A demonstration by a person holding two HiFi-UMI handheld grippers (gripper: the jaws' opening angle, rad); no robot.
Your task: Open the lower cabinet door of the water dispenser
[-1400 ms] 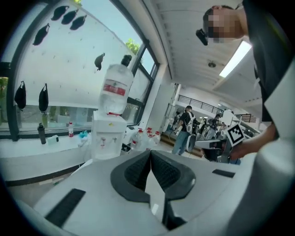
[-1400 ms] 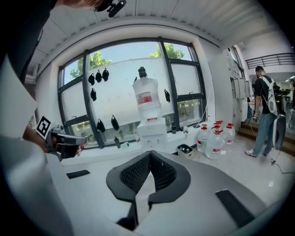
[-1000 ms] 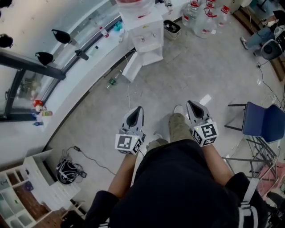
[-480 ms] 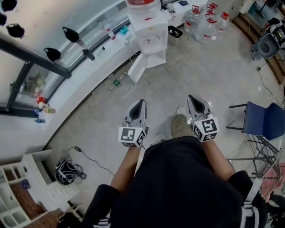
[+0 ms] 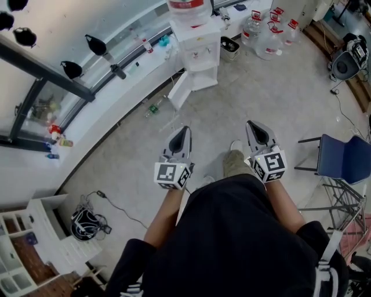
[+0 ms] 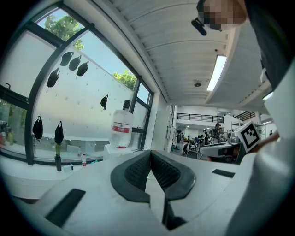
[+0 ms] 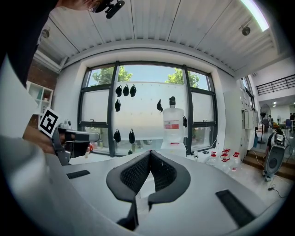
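Note:
The white water dispenser point(image 5: 197, 46) stands far ahead by the window ledge, with a bottle point(image 5: 188, 7) on top. Its lower cabinet door point(image 5: 177, 90) hangs swung out to the left, and the compartment behind it shows open. My left gripper point(image 5: 184, 129) and right gripper point(image 5: 253, 123) are held side by side over the floor, well short of the dispenser, both shut and empty. In the left gripper view the left gripper point(image 6: 150, 152) points level, with the dispenser bottle point(image 6: 121, 129) beyond it. The right gripper point(image 7: 150, 152) has the same bottle point(image 7: 172, 125) ahead of it.
Several large water jugs point(image 5: 269, 29) and a dark bin point(image 5: 230, 46) stand right of the dispenser. A green bottle point(image 5: 152, 108) lies on the floor near the door. A blue folding chair point(image 5: 342, 159) is at the right, a white shelf unit point(image 5: 35, 243) and cable bundle point(image 5: 87, 223) at lower left.
Both grippers have risen a little and moved slightly toward the dispenser, still shut. The dispenser and its open door look the same.

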